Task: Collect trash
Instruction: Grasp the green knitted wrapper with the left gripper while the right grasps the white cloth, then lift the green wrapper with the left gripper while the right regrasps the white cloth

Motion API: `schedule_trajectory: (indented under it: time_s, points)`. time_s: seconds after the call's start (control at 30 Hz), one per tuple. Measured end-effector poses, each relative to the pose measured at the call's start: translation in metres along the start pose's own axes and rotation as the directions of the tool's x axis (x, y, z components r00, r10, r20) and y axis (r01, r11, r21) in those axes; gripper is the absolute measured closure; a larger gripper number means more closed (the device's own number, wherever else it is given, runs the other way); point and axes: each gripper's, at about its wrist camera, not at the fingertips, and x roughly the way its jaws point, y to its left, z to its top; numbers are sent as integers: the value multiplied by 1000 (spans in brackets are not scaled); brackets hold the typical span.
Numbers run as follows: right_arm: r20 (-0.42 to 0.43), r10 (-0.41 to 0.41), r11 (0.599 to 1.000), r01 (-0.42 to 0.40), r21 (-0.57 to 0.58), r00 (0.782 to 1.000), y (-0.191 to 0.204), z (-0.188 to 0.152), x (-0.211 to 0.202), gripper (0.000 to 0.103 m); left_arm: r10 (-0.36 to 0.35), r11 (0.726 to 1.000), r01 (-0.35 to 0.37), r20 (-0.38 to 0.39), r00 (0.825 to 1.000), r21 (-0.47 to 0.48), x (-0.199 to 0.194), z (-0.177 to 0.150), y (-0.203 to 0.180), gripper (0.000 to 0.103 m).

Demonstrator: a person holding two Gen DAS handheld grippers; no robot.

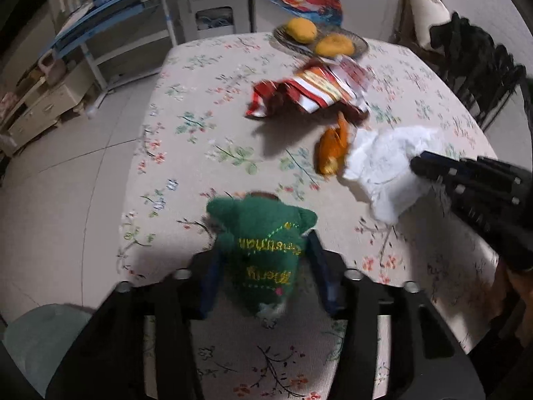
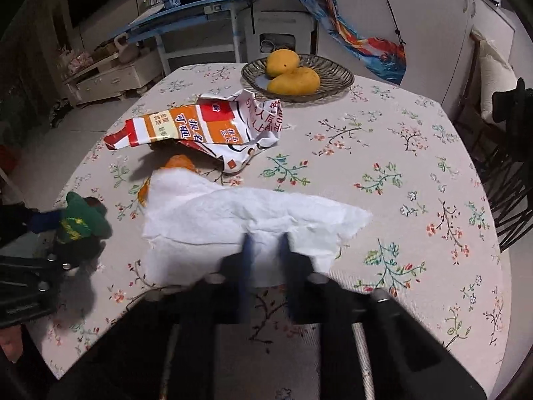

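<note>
My left gripper (image 1: 263,243) is shut on a green knitted toy (image 1: 260,243) with yellow lettering, held just above the flowered table (image 1: 186,106); the toy also shows in the right wrist view (image 2: 80,220). My right gripper (image 2: 265,238) is shut on a white crumpled tissue (image 2: 233,213), which also shows in the left wrist view (image 1: 383,166). An orange peel (image 1: 333,150) lies beside the tissue, partly hidden under it in the right wrist view (image 2: 176,163). A red, orange and white crumpled wrapper (image 2: 200,126) lies behind them.
A glass dish (image 2: 336,83) with two mangoes (image 2: 293,81) stands at the table's far side. A black chair (image 2: 513,173) stands at the right. A blue desk (image 2: 186,16) and a low cabinet (image 2: 110,80) stand beyond the table.
</note>
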Motion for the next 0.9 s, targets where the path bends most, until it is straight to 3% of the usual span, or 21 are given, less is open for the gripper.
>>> schedule_trajectory:
  time_s: [0.23,0.4,0.5,0.57,0.6,0.63,0.9]
  points:
    - [-15,86,995,-85,60,996,-8,-19,-25,100,-27,1000,27,14,1000,2,-12,-11,-3,73]
    - [-47,154,985,-150,80,987,-9,-30,-45,100,-77,996,78,26,997,-36,-25,-19,3,75]
    - [-69,121,992,-118,50,990,-3,-39,-53,99,-95,994,96,23,995,-48,-29,-24,4,75]
    - [-69,101,994,-97,51,992,-3,-43,-54,85,-87,995,88,11,996,-44,-28,-26,3,74]
    - [-59,91,995,-87,55,994,-4,-44,-55,50,-76,996,76,8,997,-41,-27,-27,3,74]
    - [-28,68,996,-67,56,997,-3,-44,-57,27,-71,997,71,5,997,-39,-26,-27,2,73]
    - [5,35,999,-35,-6,999,13,-29,-41,19,-30,999,30,2,1000,-35,-23,-27,3,67]
